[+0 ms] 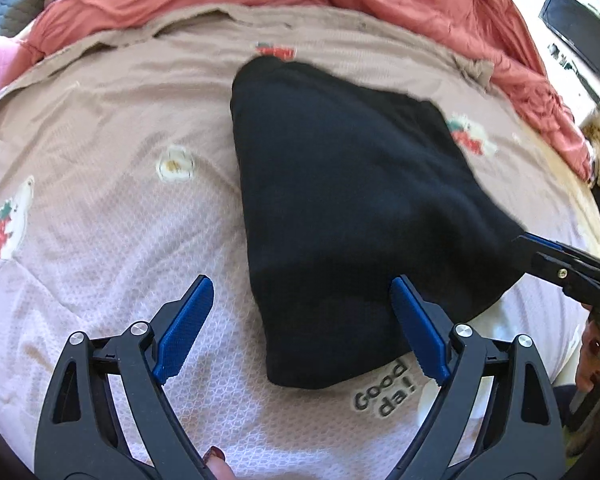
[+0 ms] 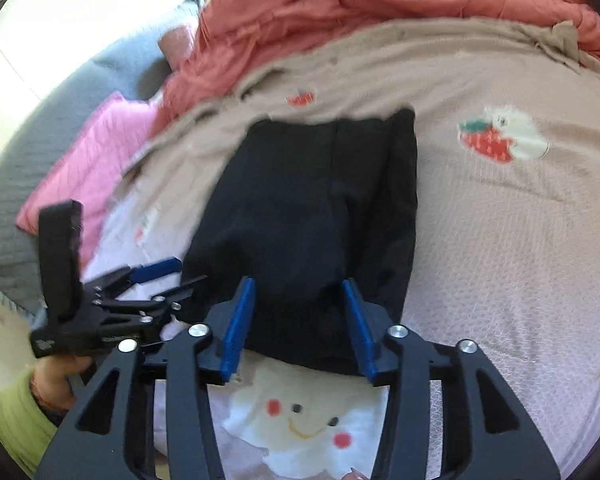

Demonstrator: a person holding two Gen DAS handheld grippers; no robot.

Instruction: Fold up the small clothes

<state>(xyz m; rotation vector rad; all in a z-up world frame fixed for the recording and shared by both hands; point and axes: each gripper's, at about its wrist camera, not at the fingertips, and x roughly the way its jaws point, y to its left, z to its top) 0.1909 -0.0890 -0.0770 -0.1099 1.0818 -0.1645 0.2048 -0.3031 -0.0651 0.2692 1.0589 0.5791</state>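
Black garment (image 1: 352, 216) lies folded on the bed (image 1: 100, 240), 12 o'clock of your left tongs (image 1: 300, 328); both tongs, right tongs (image 2: 298, 320) included, stand released, apparently so the fold settles.

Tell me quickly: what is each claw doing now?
Left claw: open, holding nothing.
Right claw: open around the black garment, not pressing it.

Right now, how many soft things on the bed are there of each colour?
Black garment: 1
Red quilt: 1
Pink pillow: 1
Beige blanket: 1
Grey cover: 1
Total: 5
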